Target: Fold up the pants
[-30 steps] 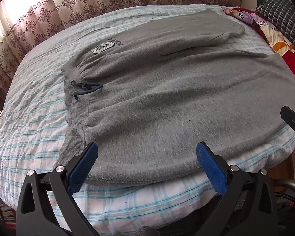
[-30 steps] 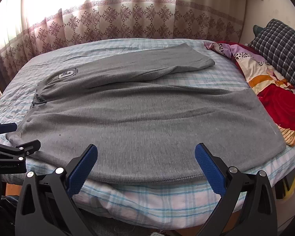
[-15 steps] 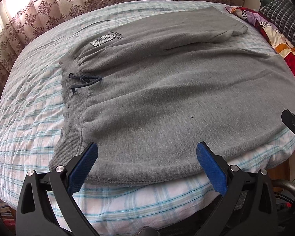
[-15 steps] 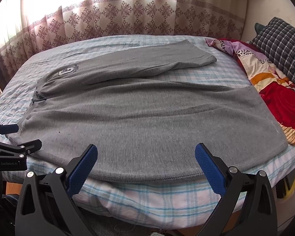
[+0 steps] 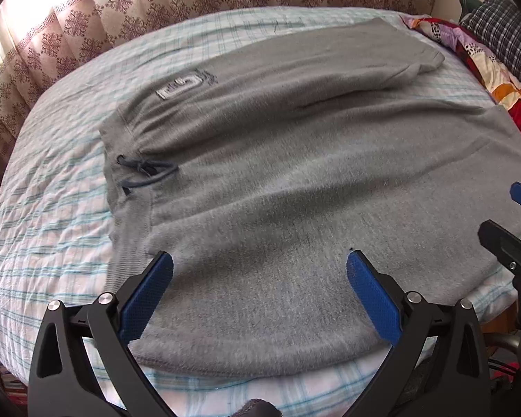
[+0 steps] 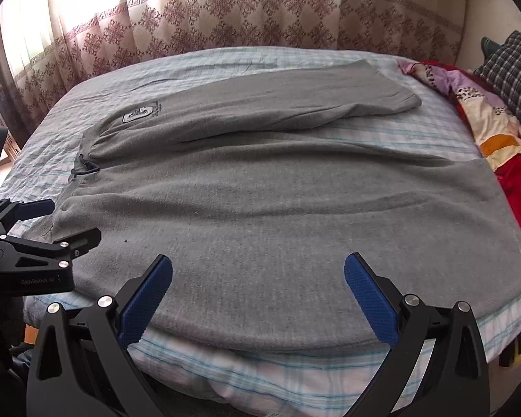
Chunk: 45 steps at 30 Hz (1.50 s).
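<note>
progress: pants [image 6: 278, 208] flat on bed [image 6: 225, 375], no fold yet | your left gripper [image 5: 260, 288], right gripper [image 6: 258, 288]: jaws spread, empty | left: every fold

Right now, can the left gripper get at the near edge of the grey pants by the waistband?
Probably yes. The left gripper is open over the near edge of the grey pants, close to the waistband; nothing lies between its fingers and the cloth.
</note>
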### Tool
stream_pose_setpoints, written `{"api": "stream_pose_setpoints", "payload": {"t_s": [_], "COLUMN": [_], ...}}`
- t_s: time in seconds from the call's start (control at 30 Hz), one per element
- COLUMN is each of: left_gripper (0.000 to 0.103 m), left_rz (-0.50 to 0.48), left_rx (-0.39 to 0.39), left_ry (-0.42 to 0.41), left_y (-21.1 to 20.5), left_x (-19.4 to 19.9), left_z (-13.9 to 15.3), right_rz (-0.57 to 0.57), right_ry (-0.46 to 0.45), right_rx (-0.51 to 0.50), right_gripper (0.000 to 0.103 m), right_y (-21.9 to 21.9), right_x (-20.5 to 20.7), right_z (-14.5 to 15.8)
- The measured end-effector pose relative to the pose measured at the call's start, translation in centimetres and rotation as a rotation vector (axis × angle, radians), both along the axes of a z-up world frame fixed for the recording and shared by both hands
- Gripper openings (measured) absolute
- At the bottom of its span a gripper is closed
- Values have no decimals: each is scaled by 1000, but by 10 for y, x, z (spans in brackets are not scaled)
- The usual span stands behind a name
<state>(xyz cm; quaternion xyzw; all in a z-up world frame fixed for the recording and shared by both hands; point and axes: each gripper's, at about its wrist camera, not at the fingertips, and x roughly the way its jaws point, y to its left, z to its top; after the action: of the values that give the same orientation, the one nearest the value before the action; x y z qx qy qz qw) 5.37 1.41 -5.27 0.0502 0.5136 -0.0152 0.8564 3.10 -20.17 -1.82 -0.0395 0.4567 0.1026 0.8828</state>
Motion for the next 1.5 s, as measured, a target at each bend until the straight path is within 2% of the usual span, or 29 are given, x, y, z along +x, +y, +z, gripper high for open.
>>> {"api": "stream_pose_setpoints", "payload": {"t_s": [0.1, 0.23, 0.4, 0.7, 0.8, 1.0, 1.17, 1.27, 1.37, 1.5], "left_gripper": [101, 101, 101, 101, 101, 101, 101, 101, 101, 101], "left_rz": [-11, -13, -47, -83, -103, -124, -91, -51, -26, -2], "left_rx": [-6, -46, -67, -100, -118, -144, -148, -147, -147, -166], "left_ry": [59, 93, 119, 129, 135, 130, 46, -2, -33, -27], "left_y": [0, 5, 8, 11, 12, 16, 29, 36, 40, 42], "left_x": [1, -1, -14, -27, -31, -26, 0, 30, 69, 128], "left_z": [-17, -25, -32, -33, -29, -17, 9, 21, 28, 26], "right_rz": [15, 34, 69, 76, 86, 94, 74, 81, 91, 92], "right_ry": [59, 174, 248, 253, 263, 184, 165, 162, 156, 158], "right_rx": [-35, -41, -63, -106, -101, -80, -47, -33, -11, -13], "right_gripper": [98, 98, 98, 98, 98, 98, 98, 98, 98, 98], "right_y": [5, 3, 3, 2, 4, 17, 27, 37, 38, 37], "right_x": [8, 9, -2, -6, 1, 31, 66, 78, 78, 77], "right_z": [-18, -40, -46, -53, -40, -19, -21, -26, -31, -41]}}
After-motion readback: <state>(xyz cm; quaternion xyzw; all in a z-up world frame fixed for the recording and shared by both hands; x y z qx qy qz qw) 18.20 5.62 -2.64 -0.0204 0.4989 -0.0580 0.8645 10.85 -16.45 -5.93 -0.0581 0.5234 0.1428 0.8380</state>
